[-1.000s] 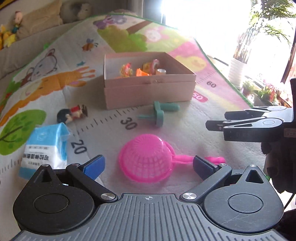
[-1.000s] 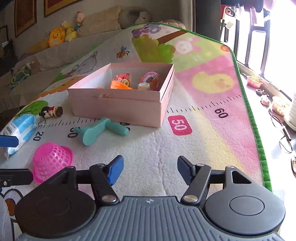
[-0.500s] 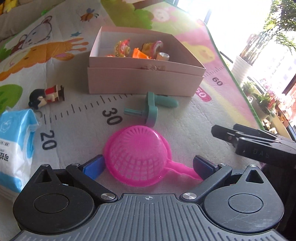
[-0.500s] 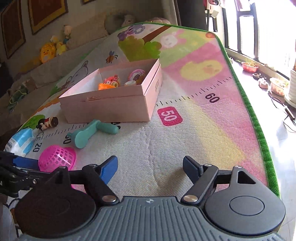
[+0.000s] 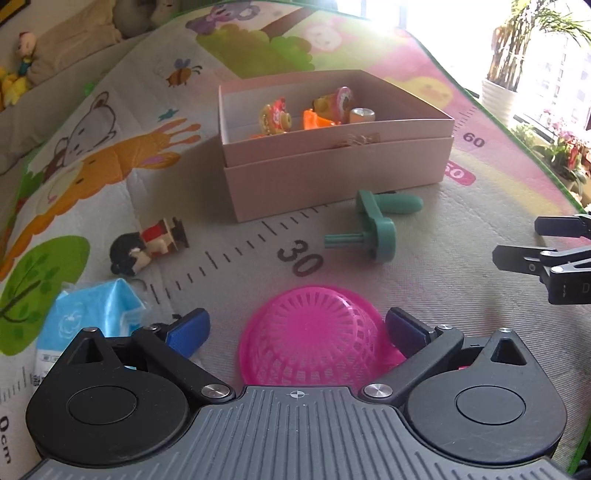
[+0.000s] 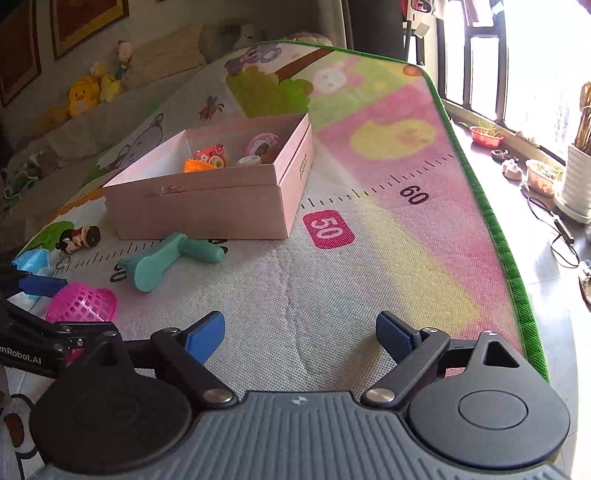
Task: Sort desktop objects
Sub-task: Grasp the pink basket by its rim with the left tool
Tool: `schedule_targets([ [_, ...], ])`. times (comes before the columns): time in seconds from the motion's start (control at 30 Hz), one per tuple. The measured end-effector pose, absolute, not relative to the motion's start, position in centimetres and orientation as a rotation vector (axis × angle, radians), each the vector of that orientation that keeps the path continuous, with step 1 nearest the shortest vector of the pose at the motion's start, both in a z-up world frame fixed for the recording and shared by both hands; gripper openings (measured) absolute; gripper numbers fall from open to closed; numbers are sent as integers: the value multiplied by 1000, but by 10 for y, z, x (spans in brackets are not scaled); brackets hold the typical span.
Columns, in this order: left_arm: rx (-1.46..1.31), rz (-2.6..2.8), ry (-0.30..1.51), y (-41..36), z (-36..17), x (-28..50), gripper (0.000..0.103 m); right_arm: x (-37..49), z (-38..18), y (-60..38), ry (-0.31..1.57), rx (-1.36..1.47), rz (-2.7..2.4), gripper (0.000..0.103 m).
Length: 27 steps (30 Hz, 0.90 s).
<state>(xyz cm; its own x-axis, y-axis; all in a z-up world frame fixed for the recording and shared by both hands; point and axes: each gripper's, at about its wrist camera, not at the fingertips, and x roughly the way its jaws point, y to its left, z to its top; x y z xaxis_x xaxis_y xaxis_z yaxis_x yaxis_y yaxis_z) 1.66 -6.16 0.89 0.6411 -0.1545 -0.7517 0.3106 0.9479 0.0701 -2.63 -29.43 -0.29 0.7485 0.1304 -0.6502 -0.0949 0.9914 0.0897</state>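
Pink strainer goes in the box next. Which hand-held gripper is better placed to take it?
Left. The left hand-held gripper already straddles the pink strainer, jaws open. The right hand-held gripper, jaws opening, has only bare mat between them, the strainer off to its side.

Bright daylight glares from the window (image 5: 399, 18), fisheye bending edges.

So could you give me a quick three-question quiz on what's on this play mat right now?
1. True or false: the pink strainer lies upside down between the open jaws of the left gripper.
2. What lies nearest the pink box's front wall? A) tissue pack B) teal crank handle C) doll figure
3. Fill in: the right gripper's jaws, now opening, have ___ between them.

Key: 1 true; 2 B; 3 nothing
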Motion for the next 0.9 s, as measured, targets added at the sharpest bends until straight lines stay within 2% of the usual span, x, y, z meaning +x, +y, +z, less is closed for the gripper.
schedule_targets([
  [0.53, -1, -221, 812, 4, 43, -1, 103, -69, 9, -177, 709, -145, 660, 90],
  [0.7, 34, -235, 820, -14, 31, -7, 103, -69, 26, -200, 632, -178, 558, 90],
  [0.9, 84, -241, 822, -40, 10, 3, 103, -30, 34, -248, 686, -39, 325, 90],
])
